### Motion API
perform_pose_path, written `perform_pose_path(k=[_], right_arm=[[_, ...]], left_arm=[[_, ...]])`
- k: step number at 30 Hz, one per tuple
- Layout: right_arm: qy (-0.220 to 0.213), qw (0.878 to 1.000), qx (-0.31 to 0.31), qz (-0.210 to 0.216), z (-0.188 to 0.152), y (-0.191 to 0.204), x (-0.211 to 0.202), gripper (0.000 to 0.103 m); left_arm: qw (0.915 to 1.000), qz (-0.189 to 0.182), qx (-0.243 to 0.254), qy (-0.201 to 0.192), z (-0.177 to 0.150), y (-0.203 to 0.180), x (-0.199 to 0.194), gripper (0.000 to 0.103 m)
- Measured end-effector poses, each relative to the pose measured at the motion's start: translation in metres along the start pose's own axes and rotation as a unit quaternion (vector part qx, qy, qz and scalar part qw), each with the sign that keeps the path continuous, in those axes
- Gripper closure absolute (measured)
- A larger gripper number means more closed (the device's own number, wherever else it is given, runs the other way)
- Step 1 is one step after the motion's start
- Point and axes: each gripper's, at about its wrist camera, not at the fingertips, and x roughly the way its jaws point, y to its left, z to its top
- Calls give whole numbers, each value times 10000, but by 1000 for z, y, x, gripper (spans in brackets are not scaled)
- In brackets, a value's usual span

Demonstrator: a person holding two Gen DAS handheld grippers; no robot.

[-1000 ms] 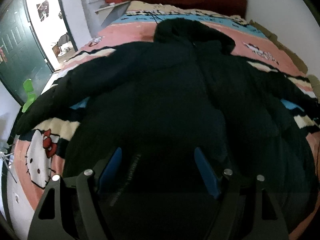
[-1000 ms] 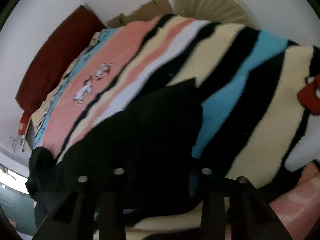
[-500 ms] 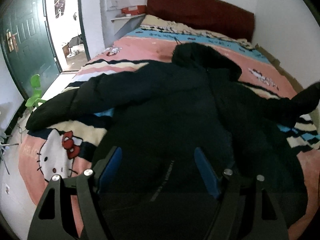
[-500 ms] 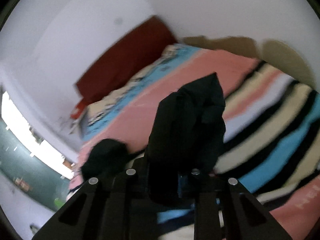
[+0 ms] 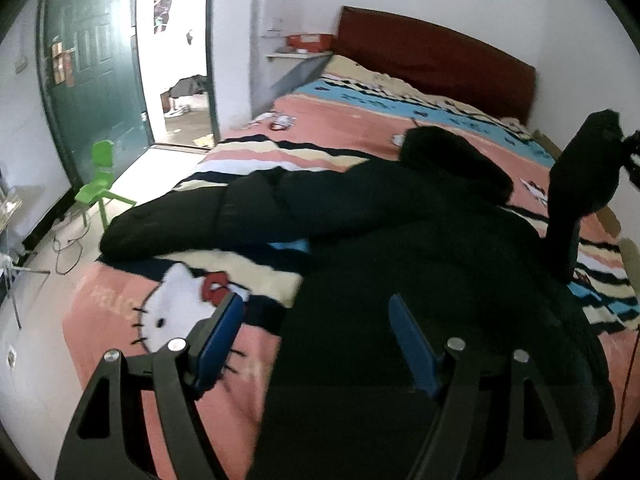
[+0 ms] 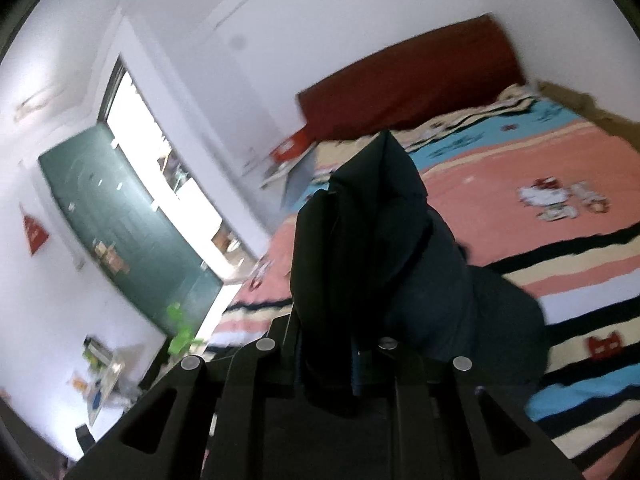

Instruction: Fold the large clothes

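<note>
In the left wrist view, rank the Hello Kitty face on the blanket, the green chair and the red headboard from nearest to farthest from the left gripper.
From the left gripper:
1. Hello Kitty face, on the blanket just beside the left-hand finger.
2. Green chair, on the floor left of the bed, by the green door.
3. Red headboard, against the wall at the bed's far end.

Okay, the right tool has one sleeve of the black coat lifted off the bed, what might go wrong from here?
1. The right tool pinches only the cuff of the sleeve; the puffy fabric could slip out mid-fold.
2. The left tool hangs open over the coat, pinning nothing, so pulling the sleeve may drag the body askew on the blanket.
</note>
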Motion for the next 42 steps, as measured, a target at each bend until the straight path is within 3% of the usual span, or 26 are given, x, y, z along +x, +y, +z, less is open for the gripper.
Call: perform_pose_path(k=[9,16,23,26,28,29,36,39,42], right_arm=[[1136,9925,-457,16,-86,61,104,85],[1894,9779,-764,-436,-141,78,186,86],[2225,9652,-1038,-895,-166,90,243,81],[2354,9596,-1120,-1060,-173,94,261,67],[2374,9594,-1115,-1037,-173,96,265,24],[2362,9585,-1168,-1089,-173,99,266,19],[2071,9635,-1476,-837,-159,121,226,14],[1708,9688,-1517,-961,-140,111,190,8],[1365,9696,-1525,-1344,-119,84,156,3]], left_arm=[[9989,253,-397,-65,-6,61,1,29],[9971,411,-643,44,-17,95,5,29],[9935,669,-903,156,-28,117,12,29],[9926,743,-947,142,-29,120,10,29],[9927,749,-941,121,-29,120,8,29],[9928,751,-931,107,-29,119,5,29],[9945,646,-827,60,-24,113,-9,29],[9949,599,-811,33,-21,107,-12,29],[9952,540,-810,16,-17,101,-10,29]])
